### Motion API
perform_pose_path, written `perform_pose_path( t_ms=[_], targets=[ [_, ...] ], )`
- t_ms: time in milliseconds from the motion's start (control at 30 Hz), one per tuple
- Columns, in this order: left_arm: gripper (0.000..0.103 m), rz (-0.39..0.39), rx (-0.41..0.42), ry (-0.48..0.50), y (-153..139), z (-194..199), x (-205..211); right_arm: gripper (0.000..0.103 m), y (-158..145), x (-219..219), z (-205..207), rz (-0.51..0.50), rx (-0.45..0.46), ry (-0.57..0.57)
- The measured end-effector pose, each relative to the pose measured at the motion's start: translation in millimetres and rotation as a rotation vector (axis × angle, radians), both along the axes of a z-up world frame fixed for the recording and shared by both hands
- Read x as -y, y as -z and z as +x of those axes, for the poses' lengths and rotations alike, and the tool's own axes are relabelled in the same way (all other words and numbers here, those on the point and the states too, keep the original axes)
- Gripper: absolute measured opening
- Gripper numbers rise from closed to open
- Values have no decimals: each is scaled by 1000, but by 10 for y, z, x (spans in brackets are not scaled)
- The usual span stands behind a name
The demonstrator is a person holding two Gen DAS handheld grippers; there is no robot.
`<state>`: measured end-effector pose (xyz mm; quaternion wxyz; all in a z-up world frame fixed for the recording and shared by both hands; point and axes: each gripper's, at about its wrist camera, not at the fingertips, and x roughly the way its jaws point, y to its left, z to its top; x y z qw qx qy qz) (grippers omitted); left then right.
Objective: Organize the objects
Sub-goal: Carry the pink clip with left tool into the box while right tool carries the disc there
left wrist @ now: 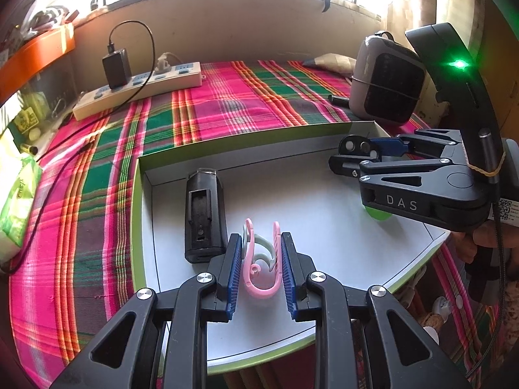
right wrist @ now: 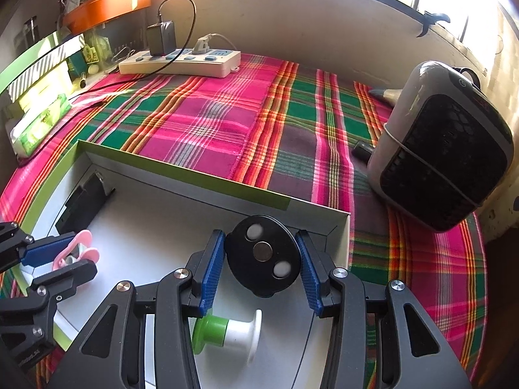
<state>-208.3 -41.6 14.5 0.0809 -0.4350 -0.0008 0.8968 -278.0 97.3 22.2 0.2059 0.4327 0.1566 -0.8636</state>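
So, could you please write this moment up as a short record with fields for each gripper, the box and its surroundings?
left gripper: shut on pink clip, over the box
right gripper: shut on black disc, near the box's far right corner
box: shallow, white inside, green rim
in box: black rectangular device; green and white spool
outside box: power strip, grey heater, tissue pack
surface: plaid cloth
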Motion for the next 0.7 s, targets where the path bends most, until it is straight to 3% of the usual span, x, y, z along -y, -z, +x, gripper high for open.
perform_pose_path(
  t_ms=[700],
  targets=[
    [22,2,7,2,18,-12,-4,46,8,15,-22,17,-3,3]
  ],
)
